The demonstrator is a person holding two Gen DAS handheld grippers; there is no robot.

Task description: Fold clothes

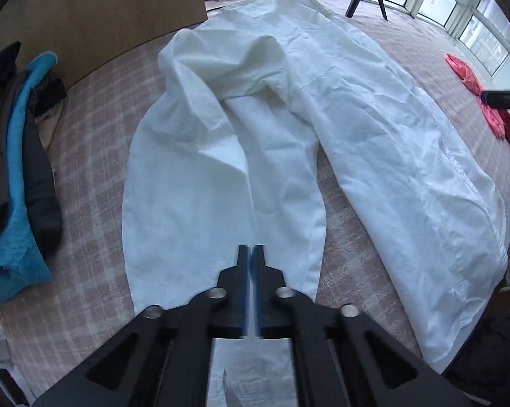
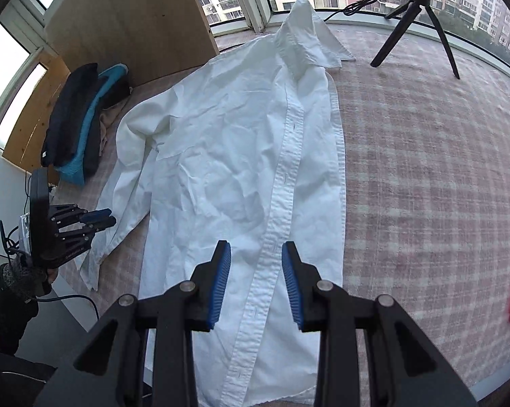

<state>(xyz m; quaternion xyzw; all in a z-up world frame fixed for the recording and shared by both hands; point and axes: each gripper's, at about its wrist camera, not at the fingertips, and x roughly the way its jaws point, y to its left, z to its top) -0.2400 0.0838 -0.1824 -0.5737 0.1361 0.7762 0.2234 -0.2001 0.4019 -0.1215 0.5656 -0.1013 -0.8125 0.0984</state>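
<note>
A white button-up shirt (image 2: 227,156) lies front up on a pink plaid surface (image 2: 424,169), collar toward the windows. My right gripper (image 2: 256,247) hangs open over the lower front; its blue pads (image 2: 221,281) stand either side of the button placket without touching it. One sleeve (image 1: 194,186) runs toward my left gripper (image 1: 251,249), which is shut above the cuff end. Only a thin white sliver shows between its pads, and I cannot tell whether cloth is pinched. In the right wrist view the left gripper (image 2: 107,218) sits beside the sleeve's cuff.
A pile of dark and blue clothes (image 1: 21,176) lies along the left edge by a wooden board (image 2: 129,27). A red garment (image 1: 471,81) lies at the right. A black tripod (image 2: 421,23) stands near the windows. A person's dark sleeve (image 2: 7,305) holds the left gripper.
</note>
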